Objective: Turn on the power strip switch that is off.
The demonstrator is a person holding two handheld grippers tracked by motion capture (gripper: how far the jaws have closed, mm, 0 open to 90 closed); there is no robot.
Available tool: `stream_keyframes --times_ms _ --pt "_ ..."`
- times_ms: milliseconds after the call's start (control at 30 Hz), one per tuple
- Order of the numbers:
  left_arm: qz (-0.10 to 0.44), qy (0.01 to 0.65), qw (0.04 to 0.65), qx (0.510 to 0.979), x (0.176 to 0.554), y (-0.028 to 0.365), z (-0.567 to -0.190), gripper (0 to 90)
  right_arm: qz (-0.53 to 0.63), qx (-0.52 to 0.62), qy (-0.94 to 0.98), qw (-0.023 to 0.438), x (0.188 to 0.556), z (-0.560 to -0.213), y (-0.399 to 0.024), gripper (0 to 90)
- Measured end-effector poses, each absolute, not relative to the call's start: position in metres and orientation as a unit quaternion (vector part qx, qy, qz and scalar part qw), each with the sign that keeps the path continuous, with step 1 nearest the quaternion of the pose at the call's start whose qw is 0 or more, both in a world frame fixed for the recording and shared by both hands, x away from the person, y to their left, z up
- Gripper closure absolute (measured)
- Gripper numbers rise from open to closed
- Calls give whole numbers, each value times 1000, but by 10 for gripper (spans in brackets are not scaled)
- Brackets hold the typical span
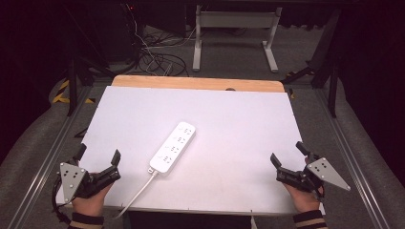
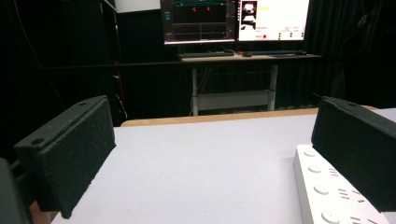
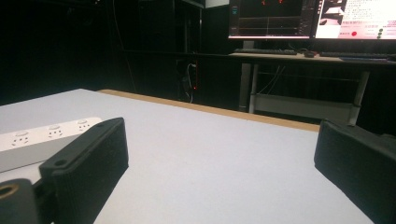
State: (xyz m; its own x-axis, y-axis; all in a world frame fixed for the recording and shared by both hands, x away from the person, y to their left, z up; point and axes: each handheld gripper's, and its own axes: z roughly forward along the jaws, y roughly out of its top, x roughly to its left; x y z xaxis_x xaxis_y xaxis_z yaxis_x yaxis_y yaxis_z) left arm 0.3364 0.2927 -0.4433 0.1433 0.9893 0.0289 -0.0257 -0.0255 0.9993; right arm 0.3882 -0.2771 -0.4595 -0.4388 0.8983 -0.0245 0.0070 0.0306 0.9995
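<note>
Both jaws spread wide, nothing held — power strip point(image 1: 173, 147) laid between left gripper point(image 1: 99, 160) and right gripper point(image 1: 288, 157) (nearer left).

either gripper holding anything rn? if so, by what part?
Nothing held. Left gripper and right gripper both have their jaws open, with bare table between them; the power strip lies free mid-table, untouched.

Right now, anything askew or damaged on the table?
Nothing damaged. The white four-outlet power strip lies diagonally on the white tabletop, its cord running off the near edge. Left gripper and right gripper open.
</note>
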Motion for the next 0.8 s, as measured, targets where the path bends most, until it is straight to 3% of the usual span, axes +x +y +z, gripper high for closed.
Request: stream_keyframes --times_ms 800 --pt "476 443 535 539 335 292 -442 2 590 371 610 378 387 -459 -278 32"
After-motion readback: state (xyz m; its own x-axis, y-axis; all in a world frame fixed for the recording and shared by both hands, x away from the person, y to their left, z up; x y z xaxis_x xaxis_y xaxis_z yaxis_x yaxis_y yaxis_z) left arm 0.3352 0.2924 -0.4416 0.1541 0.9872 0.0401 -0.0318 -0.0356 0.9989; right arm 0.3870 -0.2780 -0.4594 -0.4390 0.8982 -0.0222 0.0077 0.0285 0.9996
